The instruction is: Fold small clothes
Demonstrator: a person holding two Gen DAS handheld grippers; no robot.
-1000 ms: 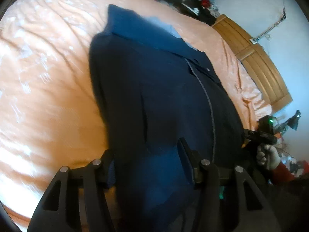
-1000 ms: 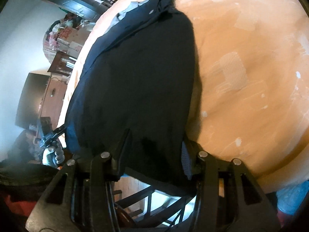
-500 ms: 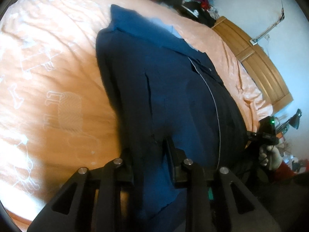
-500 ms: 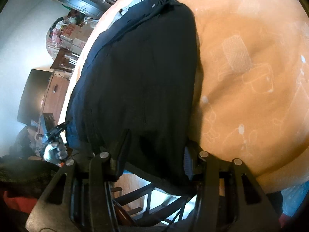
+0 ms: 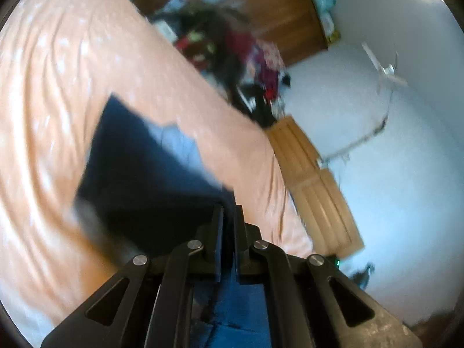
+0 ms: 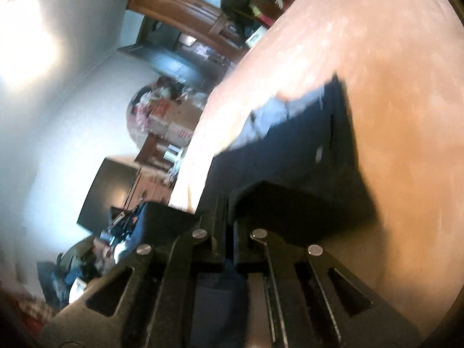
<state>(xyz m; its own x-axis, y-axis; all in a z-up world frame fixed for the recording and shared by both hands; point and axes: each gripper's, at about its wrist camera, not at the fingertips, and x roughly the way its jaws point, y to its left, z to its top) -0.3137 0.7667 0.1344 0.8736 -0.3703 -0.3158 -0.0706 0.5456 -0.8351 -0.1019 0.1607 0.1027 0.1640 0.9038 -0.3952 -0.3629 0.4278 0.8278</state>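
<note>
Right now I have both grippers closed on the navy garment, one edge of it in each. On the left wrist view, the left gripper has its fingers pressed together with blue fabric clamped between them, the cloth running back under the fingers toward the camera. On the right wrist view, the right gripper is the same: fingers drawn together on a dark fold of the garment.

The garment lies on the bed, over the peach sheet, with its far part spread flat and a paler blue lining or collar patch showing at the far edge (the blur keeps me from telling which). Its near part rises off the sheet to the fingers.

Beyond the bed's far side I see a heap of dark and red clothes, a wooden wardrobe and a light wooden bed frame to the right against a white wall. Both views are smeared by motion blur.
</note>
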